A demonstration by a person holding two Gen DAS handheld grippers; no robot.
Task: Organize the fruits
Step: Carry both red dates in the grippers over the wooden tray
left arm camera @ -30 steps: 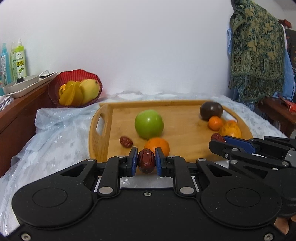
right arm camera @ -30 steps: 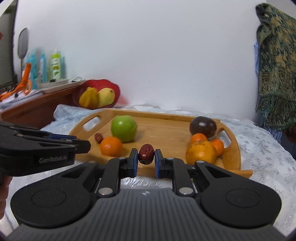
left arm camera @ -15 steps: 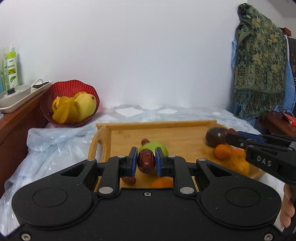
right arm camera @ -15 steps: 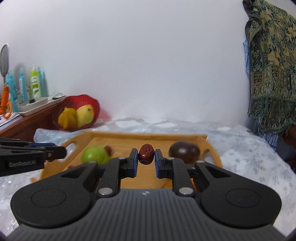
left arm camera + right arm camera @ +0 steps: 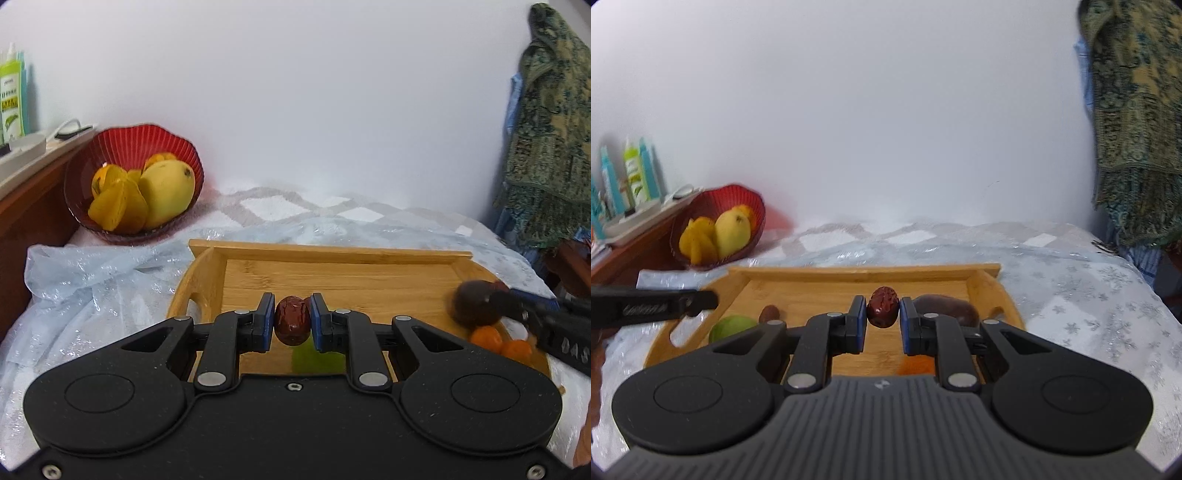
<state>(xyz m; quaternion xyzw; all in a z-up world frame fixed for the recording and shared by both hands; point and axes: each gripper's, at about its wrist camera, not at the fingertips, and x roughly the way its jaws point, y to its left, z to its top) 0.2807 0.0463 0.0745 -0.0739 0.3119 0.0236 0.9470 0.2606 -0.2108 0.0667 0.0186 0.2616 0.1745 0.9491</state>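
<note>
Left wrist view: the left gripper [image 5: 292,325] is clamped on a wrinkled red date [image 5: 291,320], which sits squeezed between the two blue pads [image 5: 266,322] above the wooden tray [image 5: 332,254]. Below the date, a sliver of a green fruit [image 5: 316,360] shows through the gap in the gripper body. At the tray's right end lie a dark round fruit [image 5: 471,302] (slightly blurred) and two small oranges [image 5: 485,338], with the right gripper [image 5: 509,301] reaching in beside them; its fingertips cover whatever it carries from this angle. Beyond the tray's left corner a red bowl [image 5: 147,140] leans against the wooden cabinet and holds a yellow mango [image 5: 168,190] with other yellow fruit. The tray rests on a bed under a clear plastic sheet [image 5: 92,273].

Right wrist view: the right gripper [image 5: 882,317] is likewise clenched on a second red date [image 5: 883,307], held over the tray [image 5: 864,271]. Just behind its right finger lies the dark fruit [image 5: 945,308]; something orange [image 5: 916,365] peeks out below. At the left, a green apple [image 5: 729,326] and a loose date [image 5: 769,314] lie on the tray, and the left gripper [image 5: 714,297] enters from the edge (blurred). The red bowl [image 5: 738,195] stands beyond, and a patterned green cloth [image 5: 1134,110] hangs at the right.
</note>
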